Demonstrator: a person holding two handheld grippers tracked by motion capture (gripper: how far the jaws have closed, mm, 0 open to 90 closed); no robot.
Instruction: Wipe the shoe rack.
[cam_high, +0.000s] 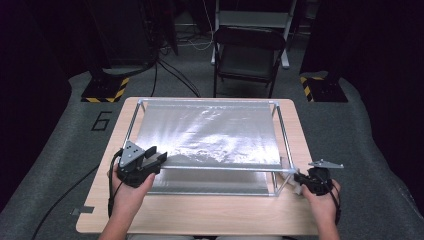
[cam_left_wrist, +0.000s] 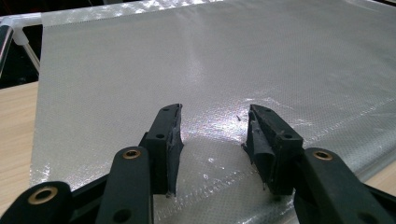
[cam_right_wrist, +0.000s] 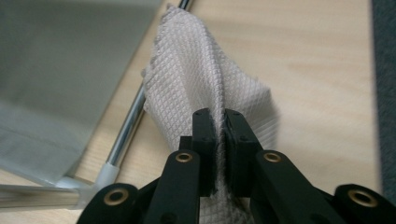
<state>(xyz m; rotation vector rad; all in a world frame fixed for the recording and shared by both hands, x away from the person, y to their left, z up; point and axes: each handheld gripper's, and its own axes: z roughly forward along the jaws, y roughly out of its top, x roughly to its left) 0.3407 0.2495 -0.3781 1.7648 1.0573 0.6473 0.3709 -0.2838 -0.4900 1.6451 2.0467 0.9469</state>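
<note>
Right gripper (cam_right_wrist: 219, 154) pinched tight on a cloth (cam_right_wrist: 205, 88), pale, waffle-textured, bunched up between the two black jaws. In the right gripper view the cloth stands up from the jaws and fans out over the wooden table (cam_right_wrist: 303, 56), its left edge just beside a metal rod (cam_right_wrist: 128, 126) of the frame. A white plastic corner joint (cam_right_wrist: 105, 175) sits at the lower end of that rod. In the high view the right gripper (cam_high: 300, 181) is at the near right corner of the frame (cam_high: 283, 131), the hand (cam_high: 322, 202) behind it, grey plate on top tilted out to the right. The cloth (cam_high: 297, 186) reads there as a small pale patch at the jaw tips, close to the frame corner; contact with the rod can't be told.

Left gripper (cam_left_wrist: 212, 140) about half open, nothing between the jaws. Left gripper view looks along the jaws over a shiny silver sheet (cam_left_wrist: 233, 60) stretched on the frame; the jaws hang over the sheet's near edge, pads not pressing on it. Worn bits of padding show on the inner jaw faces. In the high view the left gripper (cam_high: 156, 159) is at the near left side of the frame, tips over the front rail, left hand (cam_high: 131, 192) gripping the body from below, cable trailing off toward the table edge.

Silver sheet (cam_high: 210, 132) covers most of the frame, bright glare across its middle. Table (cam_high: 200, 215) is light wood. A black folding chair (cam_high: 249, 52) stands beyond the table's far edge.
</note>
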